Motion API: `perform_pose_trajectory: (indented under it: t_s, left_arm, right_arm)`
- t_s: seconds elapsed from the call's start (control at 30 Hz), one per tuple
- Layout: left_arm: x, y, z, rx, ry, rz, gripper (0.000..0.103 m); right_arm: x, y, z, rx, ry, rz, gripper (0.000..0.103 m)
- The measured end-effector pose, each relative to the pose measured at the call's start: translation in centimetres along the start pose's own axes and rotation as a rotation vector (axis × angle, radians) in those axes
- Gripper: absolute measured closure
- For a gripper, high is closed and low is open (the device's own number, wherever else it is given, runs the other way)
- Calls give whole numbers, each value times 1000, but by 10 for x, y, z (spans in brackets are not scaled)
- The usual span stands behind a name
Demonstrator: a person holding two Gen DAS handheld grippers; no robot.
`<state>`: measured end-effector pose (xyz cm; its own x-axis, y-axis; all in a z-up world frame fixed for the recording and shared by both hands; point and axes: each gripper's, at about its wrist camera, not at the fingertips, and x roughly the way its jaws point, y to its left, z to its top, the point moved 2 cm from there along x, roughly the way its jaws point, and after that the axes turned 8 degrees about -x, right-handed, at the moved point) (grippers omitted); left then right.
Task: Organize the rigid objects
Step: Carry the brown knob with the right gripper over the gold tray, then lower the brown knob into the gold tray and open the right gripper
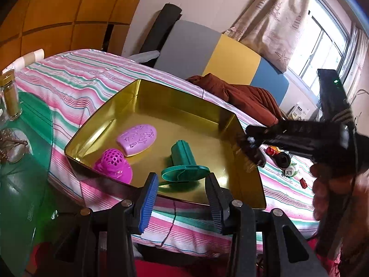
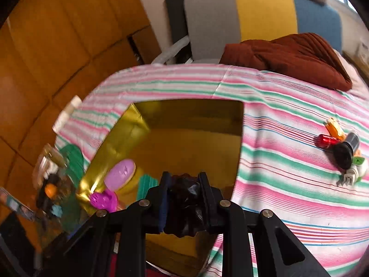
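We found three toys in gold tin; right gripper clamped dark object above it; left gripper half-open, empty; small pile remained on bedspread.

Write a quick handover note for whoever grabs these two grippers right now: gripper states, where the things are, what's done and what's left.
Left gripper: open, empty, at the near rim of the gold metal tin.
Right gripper: shut on a dark glossy lumpy object, above the tin's right side.
Done: lilac oval plastic case, magenta perforated plastic dome and green plastic spool lie in the tin.
Left: release the dark object into the tin, then collect the pile of small items on the striped bedspread, right of the tin.
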<state>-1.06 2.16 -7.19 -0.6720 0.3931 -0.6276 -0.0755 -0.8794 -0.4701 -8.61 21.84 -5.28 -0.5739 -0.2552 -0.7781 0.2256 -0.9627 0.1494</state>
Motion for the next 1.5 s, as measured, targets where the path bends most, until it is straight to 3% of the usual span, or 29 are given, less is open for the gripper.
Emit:
perform_pose_trajectory:
  t_s: [0.37, 0.5, 0.63, 0.9, 1.03, 1.5]
  left_arm:
    - [-1, 5, -1, -5, -4, 5, 61]
    - [-2, 9, 0, -23, -8, 10, 61]
    - [-1, 11, 0, -31, -10, 15, 61]
    - [1, 9, -2, -23, -6, 20, 61]
    - [2, 5, -4, -10, 3, 15, 61]
    - [7, -14, -14, 55, 29, 1, 61]
  right_arm:
    - [42, -3, -15, 4, 93, -46, 79]
    - [40, -3, -14, 7, 83, -46, 78]
    - [27, -4, -14, 36, 40, -34, 59]
    - [3, -11, -16, 75, -20, -28, 57]
    - [-3, -18, -20, 116, -26, -13, 50]
    - [-20, -41, -35, 182, -35, -11, 47]
